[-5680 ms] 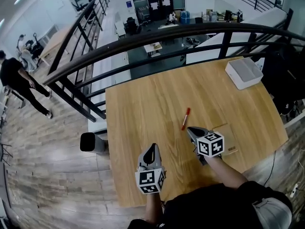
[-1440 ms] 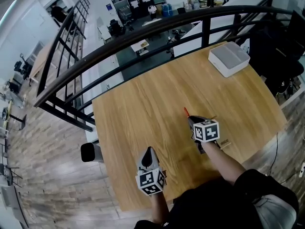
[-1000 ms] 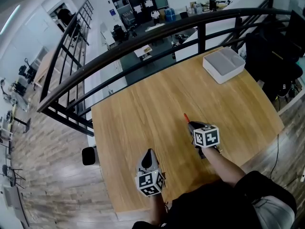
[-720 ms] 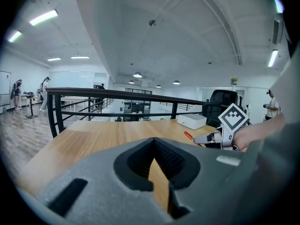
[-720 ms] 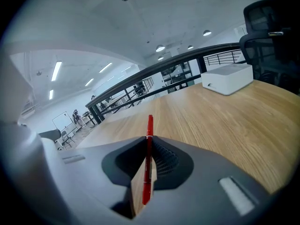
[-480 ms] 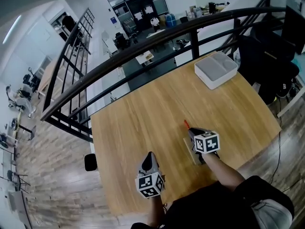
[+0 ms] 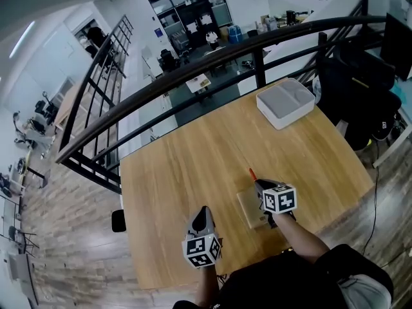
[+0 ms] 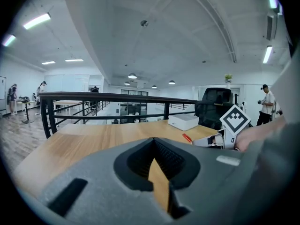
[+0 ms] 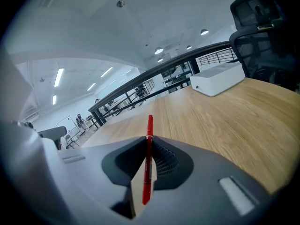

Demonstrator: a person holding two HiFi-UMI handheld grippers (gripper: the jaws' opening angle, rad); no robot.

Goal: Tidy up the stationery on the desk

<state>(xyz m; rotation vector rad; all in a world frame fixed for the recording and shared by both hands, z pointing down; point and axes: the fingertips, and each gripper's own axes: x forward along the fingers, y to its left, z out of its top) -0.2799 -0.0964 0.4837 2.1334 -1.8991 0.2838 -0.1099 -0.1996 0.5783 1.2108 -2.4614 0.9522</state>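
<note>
**Pen up off the desk, tray closing in**

Head view: a few sec ago the red pen [image 7: 252,173] lay flat on the desk [image 7: 180,172]. Now it's pinched in the right gripper [image 7: 259,185], tip poking out fwd. The white tray [image 7: 285,102] near the far right corner sits closer in frame than a sec ago, so I judge pickup done and the carry under way, w/ drop-off left to do. A flat tan board [image 7: 249,210] now shows on the wood just left of that gripper. The left gripper [image 7: 203,211] is by the near edge, apart from the pen. Room: bare wood all the way to the tray, nothing in the path. Edges: the tray is close to the far edge under the railing [image 7: 193,60]. The desk's right edge drops to floor, w/ a black chair [image 7: 351,69] beside that corner.

Left gripper view: the left gripper [image 8: 155,162] has its tongs pressed together w/ nothing between. The right gripper [image 8: 213,141] is off to its right w/ the red pen [image 8: 187,138] sticking out, and the white tray [image 8: 183,121] is beyond.

Right gripper view: the right gripper [image 9: 146,146] clamps the red pen [image 9: 149,130] between its pads, w/ the pen's length running out past the tips. The white tray [image 9: 218,84] is ahead to the right across open desk [image 9: 211,121], w/ the black chair [image 9: 260,18] behind it. An overshoot there likely means the pen goes over the edge.
</note>
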